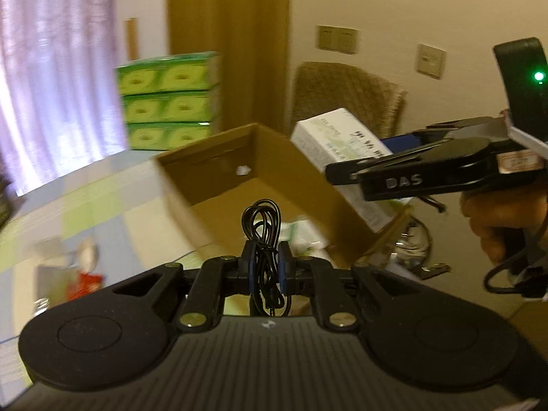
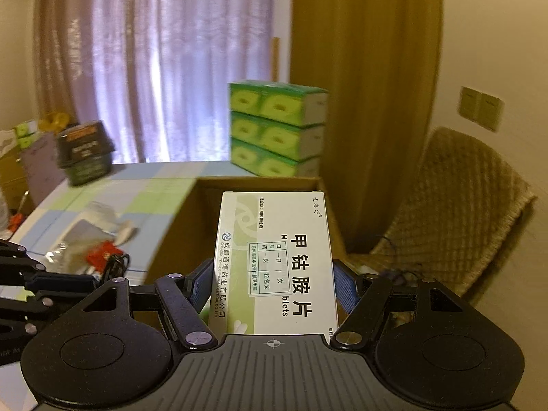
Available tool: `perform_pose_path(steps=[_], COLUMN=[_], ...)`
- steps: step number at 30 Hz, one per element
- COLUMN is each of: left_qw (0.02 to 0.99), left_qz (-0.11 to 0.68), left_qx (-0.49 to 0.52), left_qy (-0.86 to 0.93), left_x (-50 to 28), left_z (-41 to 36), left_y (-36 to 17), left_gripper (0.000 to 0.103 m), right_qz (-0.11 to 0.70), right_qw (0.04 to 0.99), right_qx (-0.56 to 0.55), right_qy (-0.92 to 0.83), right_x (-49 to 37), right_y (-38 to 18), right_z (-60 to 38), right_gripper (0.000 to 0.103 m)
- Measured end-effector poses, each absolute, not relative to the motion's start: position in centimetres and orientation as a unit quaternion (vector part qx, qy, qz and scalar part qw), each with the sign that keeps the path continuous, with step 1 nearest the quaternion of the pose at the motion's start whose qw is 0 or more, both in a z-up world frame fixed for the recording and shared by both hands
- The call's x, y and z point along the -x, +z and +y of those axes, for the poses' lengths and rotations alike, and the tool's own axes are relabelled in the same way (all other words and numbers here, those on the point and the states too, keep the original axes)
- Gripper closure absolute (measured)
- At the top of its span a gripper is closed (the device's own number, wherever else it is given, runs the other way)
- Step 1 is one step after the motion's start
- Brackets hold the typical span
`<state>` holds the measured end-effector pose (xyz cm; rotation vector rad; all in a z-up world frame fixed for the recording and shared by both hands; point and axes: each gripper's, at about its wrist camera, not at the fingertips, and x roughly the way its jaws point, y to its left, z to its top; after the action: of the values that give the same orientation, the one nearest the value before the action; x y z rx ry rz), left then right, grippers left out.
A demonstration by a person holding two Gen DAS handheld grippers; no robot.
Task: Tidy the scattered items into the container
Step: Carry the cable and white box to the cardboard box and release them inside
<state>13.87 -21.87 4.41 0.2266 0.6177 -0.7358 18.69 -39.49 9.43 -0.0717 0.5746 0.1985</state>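
two grippers, each clamped on something above the open brown cardboard box (image 1: 274, 178).
left gripper (image 1: 266, 262) pinches a coiled black cable (image 1: 262, 226), the box just ahead of its tips; right gripper (image 2: 272, 284) squeezes a white and green medicine carton (image 2: 277, 260) over the box's near edge, stacked green tissue packs (image 2: 277, 126) beyond.

left wrist: faces cardboard box (image 1: 260, 171), close | right wrist: same box (image 2: 260, 185), behind
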Motion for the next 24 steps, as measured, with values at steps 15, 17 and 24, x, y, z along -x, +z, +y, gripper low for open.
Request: perform_pose_path(steps=[15, 17, 24], left_qw=[0.814, 0.811, 0.834], left_qz=[0.366, 0.369, 0.35], left_qx=[-0.142, -0.153, -0.201], left_qy=[-0.428, -0.427, -0.376], left_x=[-19.6, -20.0, -22.1], left_z=[-28.0, -28.2, -28.0], left_y=[0.4, -0.2, -1.4], left_gripper=[0.094, 0.094, 0.094], right_qz=[0.293, 0.294, 0.299], right_qw=[0.952, 0.952, 0.95], right_qx=[0.015, 0.016, 0.017], right_qy=[0.084, 0.085, 0.085], right_x=[-20.3, -20.5, -21.1], right_y=[7.5, 7.2, 6.6], right_z=[-42.8, -42.8, -42.7], right_gripper=[0.03, 0.03, 0.03])
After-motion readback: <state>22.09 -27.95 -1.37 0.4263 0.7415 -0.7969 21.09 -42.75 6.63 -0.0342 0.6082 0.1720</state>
